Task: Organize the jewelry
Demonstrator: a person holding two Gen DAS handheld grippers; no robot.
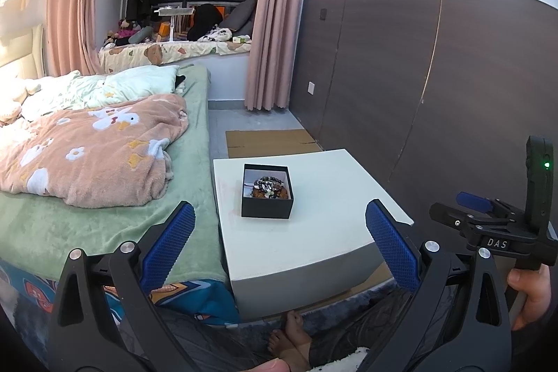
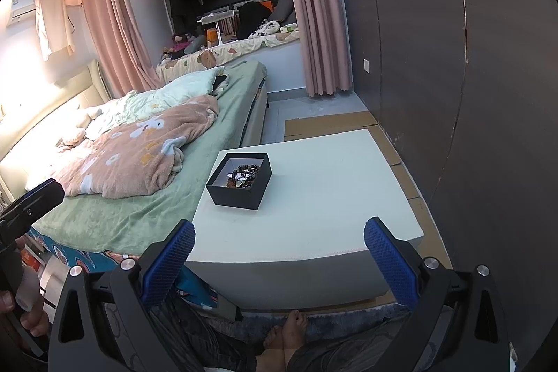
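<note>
— Bedroom, yes? What carries the things?

— Low white counter (image 1: 314, 197) beside the bed (image 1: 104, 215), with a dark panelled wall (image 1: 418, 75) on its other side. Pink curtains (image 1: 272, 23) frame the window at the far end.

— Where is the jewelry?

— Heaped in a black box (image 1: 267, 191) with no lid on it. The box stands on the counter toward the bed-side edge, upright. Inside lies the jewelry (image 1: 266, 189): dark beaded strands tangled with brownish and silvery pieces. From the right wrist view the same box (image 2: 239, 180) sits well ahead of the fingers, the jewelry (image 2: 244, 178) piled toward its far corner.

— And the left gripper?

— The left gripper (image 1: 279, 250) hangs short of the counter's near edge. Its blue-padded fingers (image 1: 169, 244) are spread wide, with nothing between them.

— The right one?

— The right gripper (image 2: 279, 253) is the same: fingers (image 2: 392, 262) wide apart, gripping nothing, hovering at the counter's near edge. In the left view it shows at the right border, held in a hand (image 1: 530, 295).

— Anything else close by?

— A pink blanket (image 1: 90, 156) rumpled on the bed, cardboard (image 1: 272, 142) flat on the floor beyond the counter, and bare feet (image 1: 289, 340) below.
</note>
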